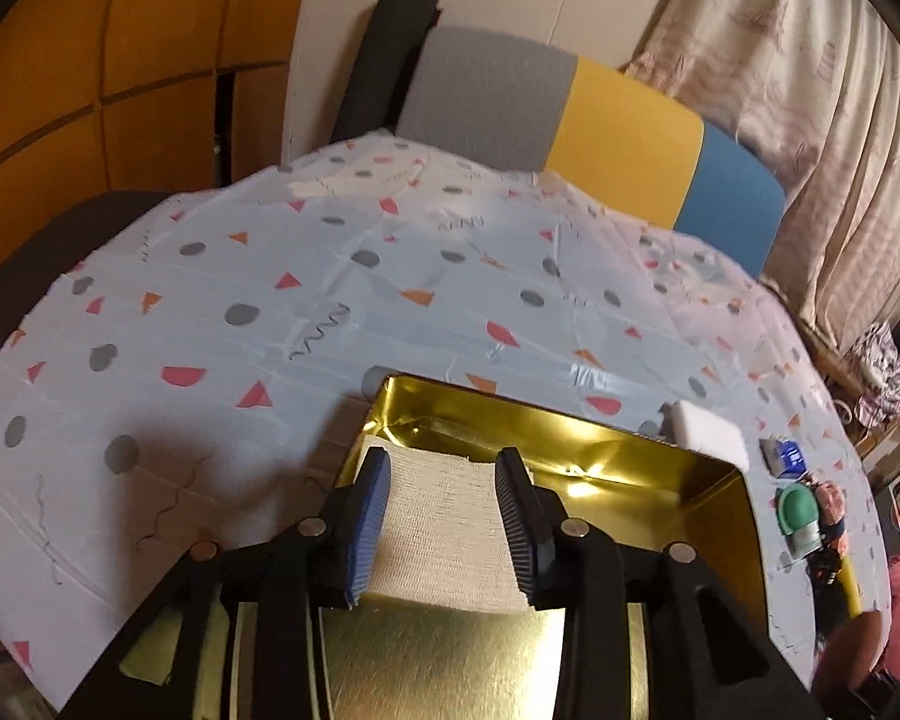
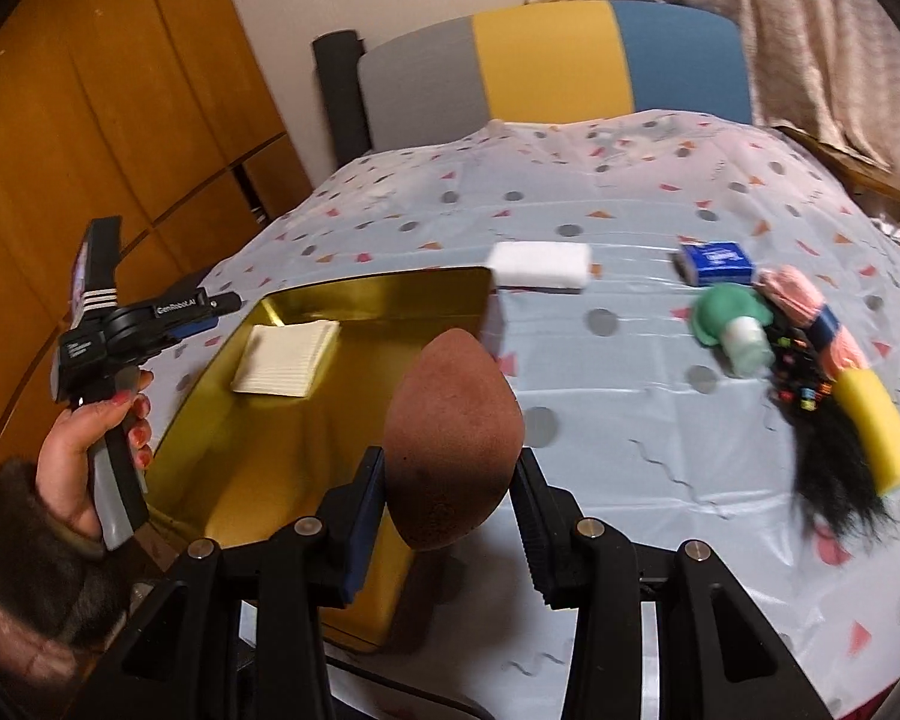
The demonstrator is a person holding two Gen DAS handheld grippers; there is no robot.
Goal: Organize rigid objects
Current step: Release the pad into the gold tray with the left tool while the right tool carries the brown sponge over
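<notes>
1. A gold tin (image 2: 390,294) stands open near the left edge of the table, which is covered by a pale cloth (image 2: 600,420) printed with dots and triangles.
2. The left gripper (image 1: 444,510) hangs over the tin's near-left corner. Its jaws stand apart around a folded white gauze pad (image 1: 444,516), which lies on the tin floor between them. Whether the pads touch its edges cannot be told from the left wrist view.
3. In the right wrist view that same pad lies flat in the tin's far-left corner, with the left gripper clear above it, held by a hand (image 2: 84,456) with red nails.
4. The right gripper (image 2: 450,516) is clamped on a brown egg-shaped sponge (image 2: 450,438), its pointed end upward, held over the tin's right wall.
5. A white block (image 2: 540,264) lies just beyond the tin's far-right corner.
6. Further right on the cloth sit a blue packet (image 2: 717,261), a green-and-white bottle (image 2: 735,330), a pink bundle (image 2: 804,306), a yellow sponge (image 2: 879,432) and a black hairpiece (image 2: 834,480) with coloured beads, crowded near the right edge.
7. A grey, yellow and blue chair back (image 2: 546,60) stands behind the far edge.
</notes>
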